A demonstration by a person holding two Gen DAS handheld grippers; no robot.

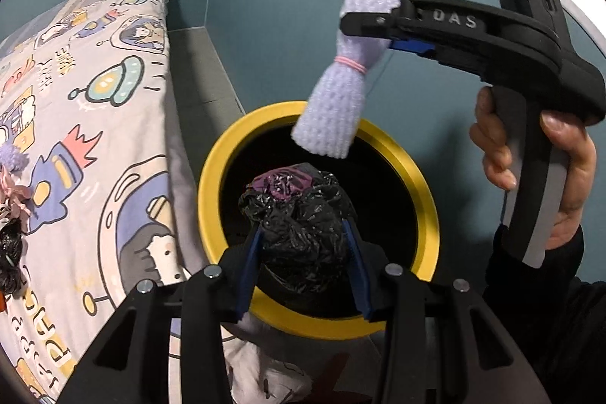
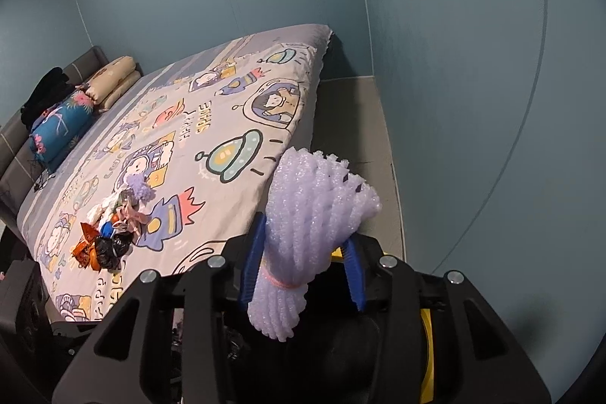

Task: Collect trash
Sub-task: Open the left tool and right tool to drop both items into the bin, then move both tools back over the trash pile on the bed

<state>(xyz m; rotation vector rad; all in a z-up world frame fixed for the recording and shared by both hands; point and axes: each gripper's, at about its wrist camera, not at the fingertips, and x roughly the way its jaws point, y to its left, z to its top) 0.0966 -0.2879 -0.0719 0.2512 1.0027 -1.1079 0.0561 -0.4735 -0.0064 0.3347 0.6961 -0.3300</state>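
Note:
My left gripper (image 1: 303, 245) is shut on a crumpled black plastic bag (image 1: 303, 230) and holds it over the mouth of the yellow-rimmed trash bin (image 1: 212, 177). My right gripper (image 2: 303, 252), also in the left wrist view (image 1: 363, 21), is shut on a lilac foam net bundle (image 2: 314, 214) tied with a pink band; the bundle (image 1: 341, 89) hangs above the bin's far rim. More trash (image 2: 110, 237) lies in a pile on the bed: black bags, orange wrappers, a lilac foam piece (image 2: 140, 186).
The bed with a cartoon sheet (image 2: 197, 139) is left of the bin; pillows (image 2: 60, 127) lie at its head. Blue walls (image 2: 454, 101) close in at the right and back. A narrow grey floor strip (image 2: 348, 124) runs between bed and wall.

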